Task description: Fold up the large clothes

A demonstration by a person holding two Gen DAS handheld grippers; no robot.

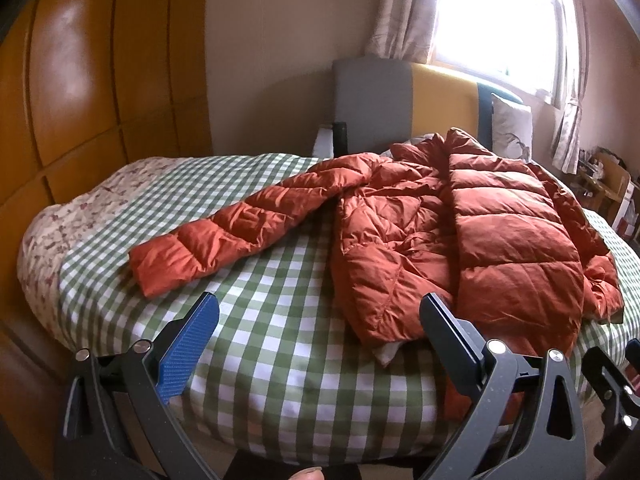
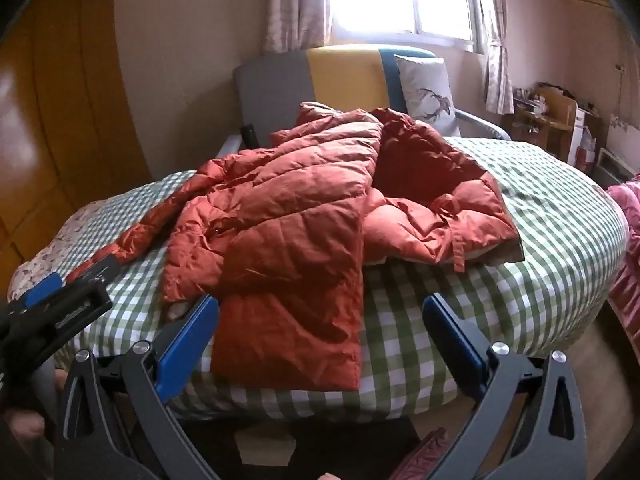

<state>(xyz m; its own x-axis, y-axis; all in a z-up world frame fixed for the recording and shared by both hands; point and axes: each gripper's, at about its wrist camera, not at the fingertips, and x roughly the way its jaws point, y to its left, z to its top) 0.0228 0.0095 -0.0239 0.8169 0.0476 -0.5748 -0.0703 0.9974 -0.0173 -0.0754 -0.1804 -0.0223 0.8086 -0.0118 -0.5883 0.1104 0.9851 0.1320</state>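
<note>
Left wrist view. Left gripper (image 1: 320,320) spread wide, holding nothing, poised low at six o'clock over the green gingham bedsheet (image 1: 276,344). Rust-orange quilted puffer jacket (image 1: 460,232) heaped at centre and toward three o'clock, body doubled over itself in slippery, glossy panels; one sleeve (image 1: 224,232) stretched flat toward nine o'clock, cuff well clear of the fingers. Floral quilt (image 1: 72,216) bunched at nine o'clock against the glossy wooden wardrobe (image 1: 88,92). Ribbed blue pad (image 1: 188,352) on the near finger.

Right wrist view. Right gripper (image 2: 320,332) likewise parted and empty, straddling the jacket's hem panel (image 2: 292,320) hanging off the bed's near edge at six o'clock. Hood or collar, with a loose tab or strap, lumped toward two o'clock. Left gripper's side visible at nine o'clock beside the sleeve. Cushion (image 2: 426,88) on the chair at twelve o'clock.

Likely trouble: slick shell sliding off the pads when pinched; puffy fill springing folds back open; pinching only the top layer and dragging the heap crooked; overhanging hem pulling the whole jacket off the edge.
</note>
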